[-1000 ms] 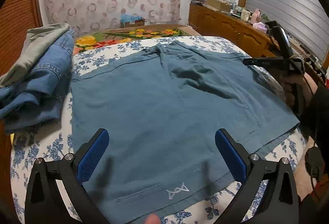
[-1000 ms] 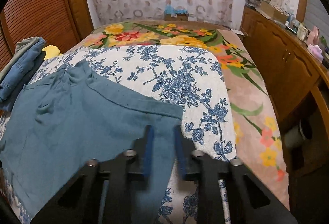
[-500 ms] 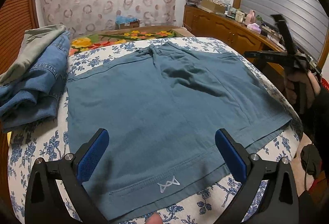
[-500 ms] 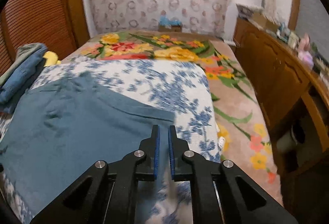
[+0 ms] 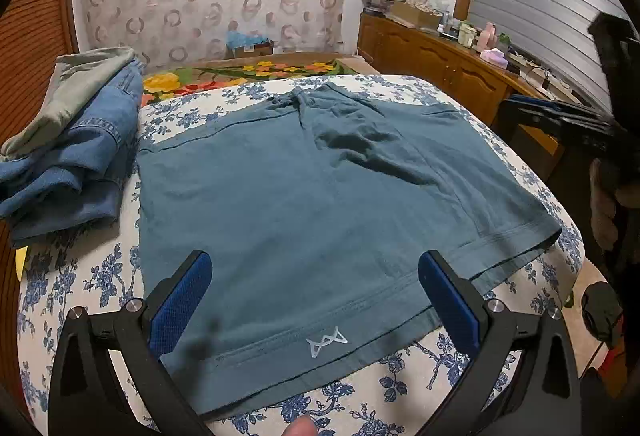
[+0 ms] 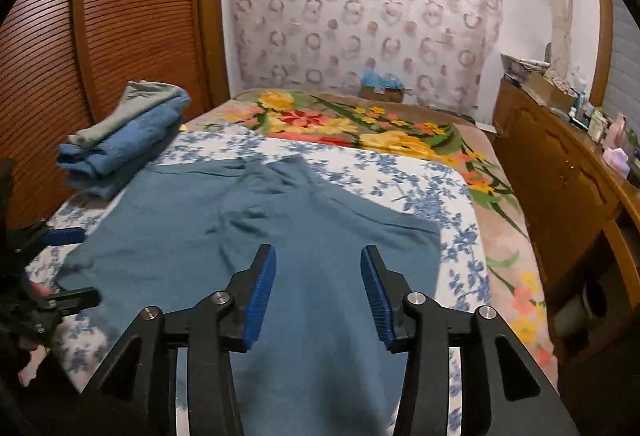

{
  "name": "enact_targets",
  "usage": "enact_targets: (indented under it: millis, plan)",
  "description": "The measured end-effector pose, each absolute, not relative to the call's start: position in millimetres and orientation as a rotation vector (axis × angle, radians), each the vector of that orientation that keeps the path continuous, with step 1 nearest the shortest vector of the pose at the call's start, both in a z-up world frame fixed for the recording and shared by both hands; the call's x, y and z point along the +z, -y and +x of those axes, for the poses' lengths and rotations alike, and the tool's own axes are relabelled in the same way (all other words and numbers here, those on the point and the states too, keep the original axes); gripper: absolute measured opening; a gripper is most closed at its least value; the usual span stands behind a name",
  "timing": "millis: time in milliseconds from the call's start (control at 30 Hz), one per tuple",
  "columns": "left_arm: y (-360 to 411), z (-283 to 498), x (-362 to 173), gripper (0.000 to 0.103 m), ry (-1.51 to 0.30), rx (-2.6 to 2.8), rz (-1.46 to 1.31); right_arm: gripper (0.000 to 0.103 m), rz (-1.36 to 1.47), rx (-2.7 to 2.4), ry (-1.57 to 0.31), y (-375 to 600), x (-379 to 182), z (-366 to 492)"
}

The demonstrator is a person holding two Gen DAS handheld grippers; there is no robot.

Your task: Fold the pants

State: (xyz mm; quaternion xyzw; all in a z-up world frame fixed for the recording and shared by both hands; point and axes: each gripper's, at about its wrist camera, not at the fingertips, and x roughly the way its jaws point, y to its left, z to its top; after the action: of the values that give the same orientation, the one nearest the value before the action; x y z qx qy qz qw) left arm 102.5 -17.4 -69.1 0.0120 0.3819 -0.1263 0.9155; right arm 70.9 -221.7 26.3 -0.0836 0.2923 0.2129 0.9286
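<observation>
A: Pants first, from the left wrist view: the teal cotton pants point(image 5: 304, 212) lie flat on the blue-flowered white bedsheet point(image 5: 400, 388), hem with its white logo at six o'clock, ready for a crosswise fold I'd judge. The left tool point(image 5: 316, 300) hangs over that hem, jaws wide apart, holding nothing.

B: And the folded blue denim stack point(image 5: 72, 164)?

A: At nine o'clock, just beside the pants, probably parked out of the way.

B: Right wrist view?

A: The right tool point(image 6: 318, 290) is above the cloth, jaws partly apart and empty. A second ago it pinched the pants' edge; its jaws have just been opening, nothing between them now.
</observation>
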Motion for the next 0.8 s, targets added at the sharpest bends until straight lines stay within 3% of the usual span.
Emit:
enact_targets:
  millis: [233, 467, 567, 800]
  plan:
    - [10, 96, -75, 0.103, -0.797, -0.246, 0.024, 0.061, -0.185, 0.447, -0.556, 232, 21, 53]
    - [-14, 82, -86, 0.102, -0.809, -0.211, -0.003, 0.062, -0.151, 0.424, -0.59, 256, -5, 48]
    - [-28, 74, -92, 0.095, -0.823, -0.201, -0.023, 0.062, -0.112, 0.466, -0.625, 268, -15, 45]
    - [-49, 54, -97, 0.068, -0.818, -0.163, -0.055, 0.062, -0.117, 0.422, -0.677, 281, -31, 45]
